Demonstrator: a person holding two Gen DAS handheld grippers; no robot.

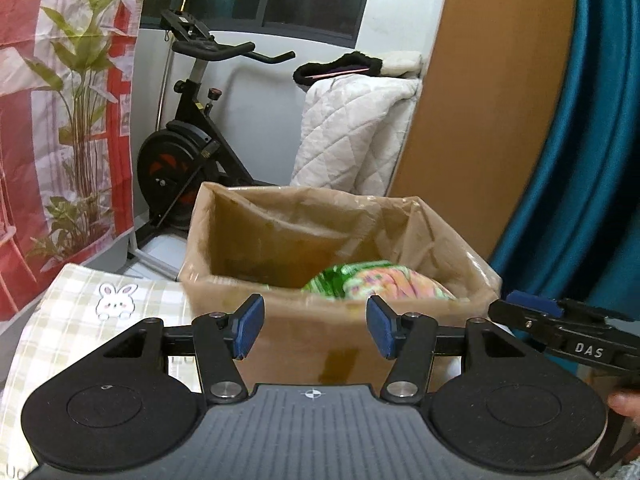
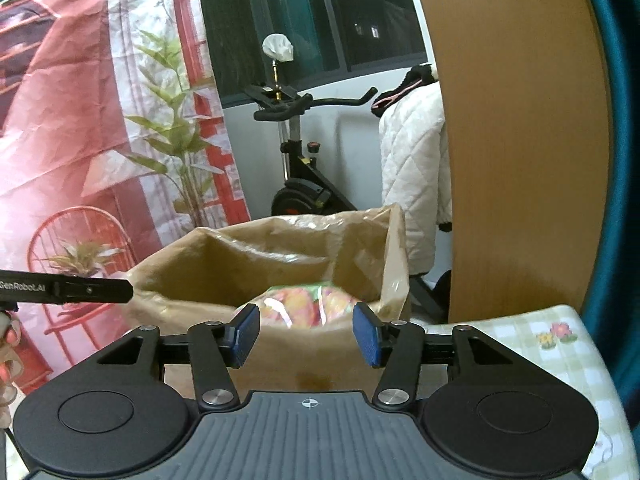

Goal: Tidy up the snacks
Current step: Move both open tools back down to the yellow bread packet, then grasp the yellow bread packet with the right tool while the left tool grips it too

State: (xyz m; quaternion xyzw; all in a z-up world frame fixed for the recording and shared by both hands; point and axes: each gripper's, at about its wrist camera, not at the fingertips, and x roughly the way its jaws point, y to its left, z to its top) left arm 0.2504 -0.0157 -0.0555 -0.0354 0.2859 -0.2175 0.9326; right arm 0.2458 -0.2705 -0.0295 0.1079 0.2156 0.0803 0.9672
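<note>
A cardboard box (image 1: 280,344) lined with a brown plastic bag stands on the checked tablecloth (image 1: 80,320). Inside it lies a snack packet (image 1: 376,284) in green, pink and yellow, blurred. My left gripper (image 1: 316,328) is open in front of the box's near wall, with nothing between its blue pads (image 1: 250,328). In the right wrist view the same box (image 2: 280,360) and snack packet (image 2: 296,308) sit just beyond my right gripper (image 2: 306,336), which is also open and empty. The right gripper's fingers (image 1: 560,328) reach in from the right edge of the left view.
Behind the box stand an exercise bike (image 1: 192,148), a white quilt (image 1: 352,132) over a rail and a wooden panel (image 1: 480,100). A red printed backdrop (image 1: 48,120) hangs at the left, a teal curtain (image 1: 580,160) at the right. A person's fingers (image 2: 8,360) show at the left edge.
</note>
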